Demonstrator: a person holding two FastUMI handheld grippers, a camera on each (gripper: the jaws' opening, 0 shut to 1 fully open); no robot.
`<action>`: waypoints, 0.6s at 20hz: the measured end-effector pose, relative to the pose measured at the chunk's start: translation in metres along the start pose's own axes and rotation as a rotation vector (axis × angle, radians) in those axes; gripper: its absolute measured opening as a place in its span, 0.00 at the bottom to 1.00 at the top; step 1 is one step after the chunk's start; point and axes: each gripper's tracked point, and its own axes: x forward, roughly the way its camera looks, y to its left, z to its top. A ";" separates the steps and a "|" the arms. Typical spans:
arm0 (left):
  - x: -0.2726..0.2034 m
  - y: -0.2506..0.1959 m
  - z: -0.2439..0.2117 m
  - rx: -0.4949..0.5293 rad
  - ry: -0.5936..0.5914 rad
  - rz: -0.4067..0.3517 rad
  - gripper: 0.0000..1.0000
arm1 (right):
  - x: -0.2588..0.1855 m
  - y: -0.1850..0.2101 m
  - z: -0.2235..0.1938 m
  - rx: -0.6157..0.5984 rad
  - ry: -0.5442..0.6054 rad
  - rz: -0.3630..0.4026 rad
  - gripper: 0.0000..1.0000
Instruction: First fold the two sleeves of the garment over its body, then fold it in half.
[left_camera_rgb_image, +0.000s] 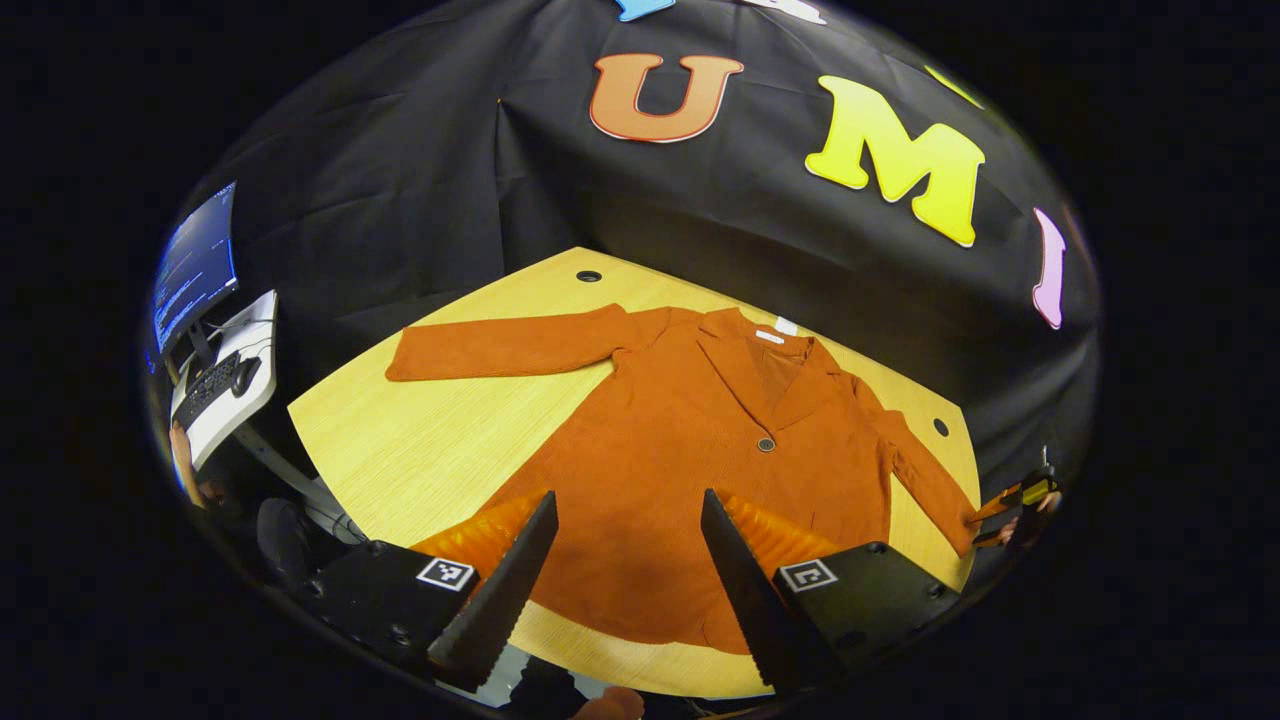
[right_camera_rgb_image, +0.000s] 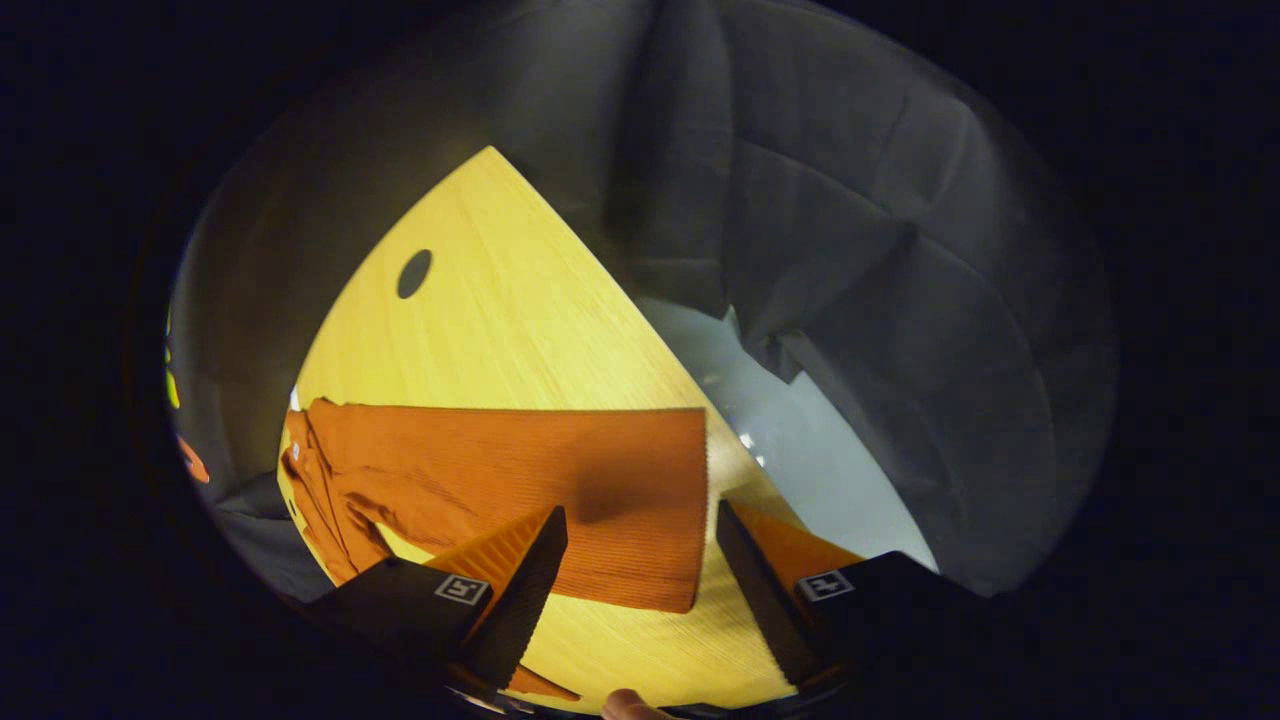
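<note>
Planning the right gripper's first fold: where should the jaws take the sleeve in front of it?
Take the sleeve at its cuff end, coming in from the open end. It lies flat and straight on the table, and the open right gripper already faces the cuff.

Garment (left_camera_rgb_image: 680, 450) showing as ribbed, matt orange cloth, lying on table (left_camera_rgb_image: 420, 450) showing smooth pale wood grain.

No legible text on any object.
</note>
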 end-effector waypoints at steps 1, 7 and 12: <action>-0.001 0.001 0.002 0.001 -0.005 0.005 0.94 | 0.000 -0.002 0.002 0.027 0.018 -0.018 0.94; -0.012 0.003 -0.005 -0.029 -0.010 0.020 0.94 | -0.001 -0.002 -0.004 -0.010 0.106 -0.154 0.77; -0.002 0.008 -0.013 -0.006 0.012 -0.023 1.00 | 0.007 0.022 -0.009 0.040 0.114 -0.146 0.78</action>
